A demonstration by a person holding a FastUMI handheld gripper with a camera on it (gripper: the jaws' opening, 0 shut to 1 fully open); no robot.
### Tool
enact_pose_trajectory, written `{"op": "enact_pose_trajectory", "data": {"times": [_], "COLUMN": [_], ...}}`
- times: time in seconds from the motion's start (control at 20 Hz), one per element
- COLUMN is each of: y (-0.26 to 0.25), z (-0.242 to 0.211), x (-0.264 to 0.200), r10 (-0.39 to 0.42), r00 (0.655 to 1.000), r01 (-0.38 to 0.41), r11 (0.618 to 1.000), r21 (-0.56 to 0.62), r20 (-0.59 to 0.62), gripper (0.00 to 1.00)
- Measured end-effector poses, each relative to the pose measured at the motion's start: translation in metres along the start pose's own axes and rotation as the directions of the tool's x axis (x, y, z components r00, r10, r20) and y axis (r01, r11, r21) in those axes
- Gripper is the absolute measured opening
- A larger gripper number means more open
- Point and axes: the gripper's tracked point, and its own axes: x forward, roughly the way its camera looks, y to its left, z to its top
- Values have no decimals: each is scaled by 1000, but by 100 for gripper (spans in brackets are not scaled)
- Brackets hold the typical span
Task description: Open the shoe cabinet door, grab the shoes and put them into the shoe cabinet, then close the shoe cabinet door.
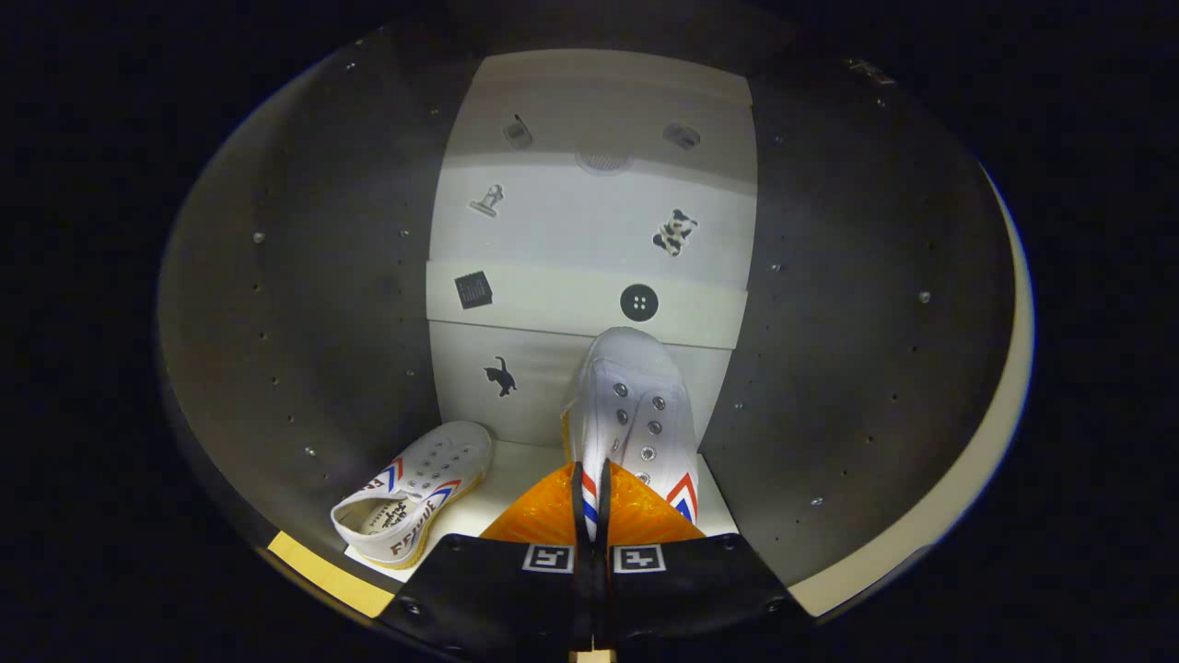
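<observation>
Tongs (590,497) clench the heel of a shoe (636,405) pointing ahead into the cabinet (589,276).

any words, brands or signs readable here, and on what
Shoe lying on the cabinet floor, side: red block lettering, blurred; not safely readable.
Same shoe, insole: dark print, too small to read.
Held shoe, gripper shut on its heel: red and blue chevrons, no words.
Back panel: picture stickers, cat and button, no text.

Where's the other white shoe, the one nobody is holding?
In the gripper view, the loose shoe lies on the cabinet floor, left of the jaws and of the held shoe, close to the dark left wall.
</observation>
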Motion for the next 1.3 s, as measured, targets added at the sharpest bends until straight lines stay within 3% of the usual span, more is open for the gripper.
{"op": "enact_pose_trajectory", "data": {"times": [0.45,0.8,0.9,0.95,1.0,1.25,1.3], "y": [4,8,10,8,8,18,21], "z": [-44,-59,-50,-40,-31,1,6], "x": [59,71,64,59,48,-27,-49], "r10": [15,-3,-7,-19,-27,-24,-25], "r00": [991,983,988,992,995,998,996], "r01": [-11,13,14,24,31,20,20], "r11": [999,998,999,999,999,998,998], "r21": [32,56,45,42,39,53,63], "r20": [-134,-185,-154,-121,-93,58,88], "gripper": [2,5,16,27,26,100,99]}}
